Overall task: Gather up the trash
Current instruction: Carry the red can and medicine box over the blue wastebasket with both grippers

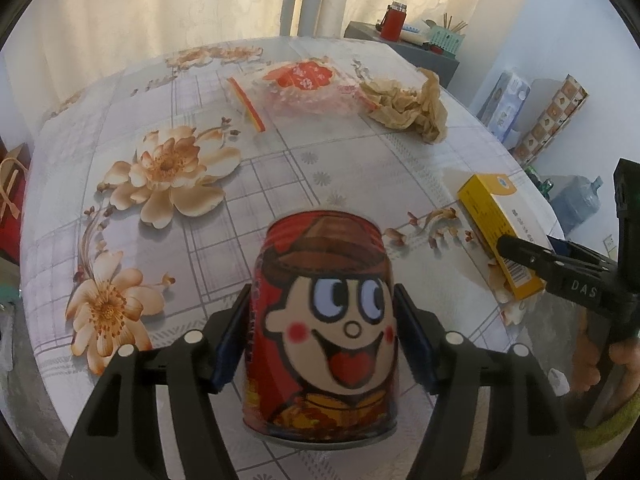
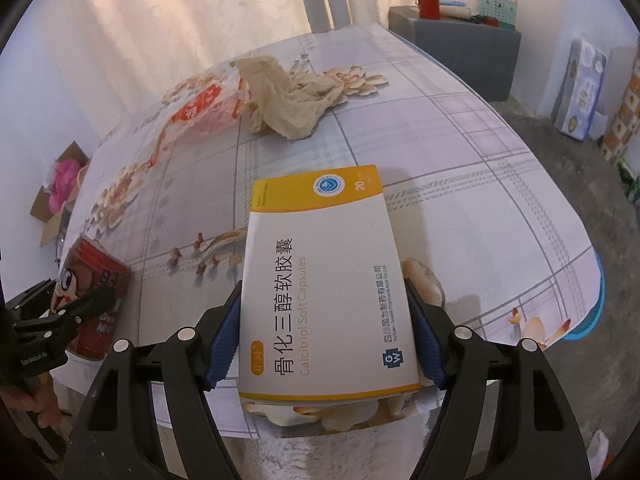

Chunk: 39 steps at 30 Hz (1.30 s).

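My left gripper (image 1: 322, 342) is shut on a red cartoon-face can (image 1: 324, 320), upright near the table's front edge; the can also shows in the right wrist view (image 2: 94, 300). My right gripper (image 2: 324, 344) is shut on a yellow-and-white medicine box (image 2: 324, 280), held at the front edge; the box also shows in the left wrist view (image 1: 496, 228), with the right gripper (image 1: 520, 258) on its near end. A crumpled brown paper (image 1: 408, 106) and a clear plastic bag with red print (image 1: 304, 88) lie at the far side of the table.
The round table has a flowered cloth (image 1: 168, 168). A grey cabinet (image 2: 468, 56) with a red flask stands behind it. Boxes (image 2: 580, 88) lean on the right wall. An open cardboard box with pink stuff (image 2: 60, 188) sits on the floor at left.
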Tool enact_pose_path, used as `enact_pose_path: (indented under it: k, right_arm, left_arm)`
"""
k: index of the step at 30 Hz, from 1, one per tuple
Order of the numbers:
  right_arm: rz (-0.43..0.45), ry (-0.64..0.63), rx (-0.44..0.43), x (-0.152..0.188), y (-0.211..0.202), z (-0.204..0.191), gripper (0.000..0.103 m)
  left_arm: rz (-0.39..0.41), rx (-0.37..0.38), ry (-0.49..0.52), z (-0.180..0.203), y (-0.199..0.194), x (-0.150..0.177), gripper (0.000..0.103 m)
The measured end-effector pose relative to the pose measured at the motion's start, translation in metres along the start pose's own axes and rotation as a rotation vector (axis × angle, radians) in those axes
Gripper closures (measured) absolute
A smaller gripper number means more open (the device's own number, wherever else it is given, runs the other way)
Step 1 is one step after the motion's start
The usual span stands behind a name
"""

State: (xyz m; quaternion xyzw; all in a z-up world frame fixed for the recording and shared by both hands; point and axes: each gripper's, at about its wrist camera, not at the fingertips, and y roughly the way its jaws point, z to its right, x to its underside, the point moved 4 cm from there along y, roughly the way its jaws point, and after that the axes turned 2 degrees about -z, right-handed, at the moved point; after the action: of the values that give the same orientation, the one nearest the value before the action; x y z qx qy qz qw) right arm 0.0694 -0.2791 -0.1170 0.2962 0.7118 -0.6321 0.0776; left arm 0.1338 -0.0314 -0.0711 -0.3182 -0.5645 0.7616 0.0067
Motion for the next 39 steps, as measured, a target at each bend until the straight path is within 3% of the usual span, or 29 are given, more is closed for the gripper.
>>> enact_pose_path:
  k: [18, 39]
  right_arm:
    - [0.028, 0.048, -0.054, 0.002, -0.009, 0.016, 0.035]
    - [0.083, 0.093, -0.083, 0.006, -0.04, 0.035, 0.035]
  left_arm:
    - [0.048, 0.017, 0.025, 0.019, -0.014, -0.004, 0.039]
    - [0.119, 0.103, 0.087, 0.061, -0.038, -0.016, 0.039]
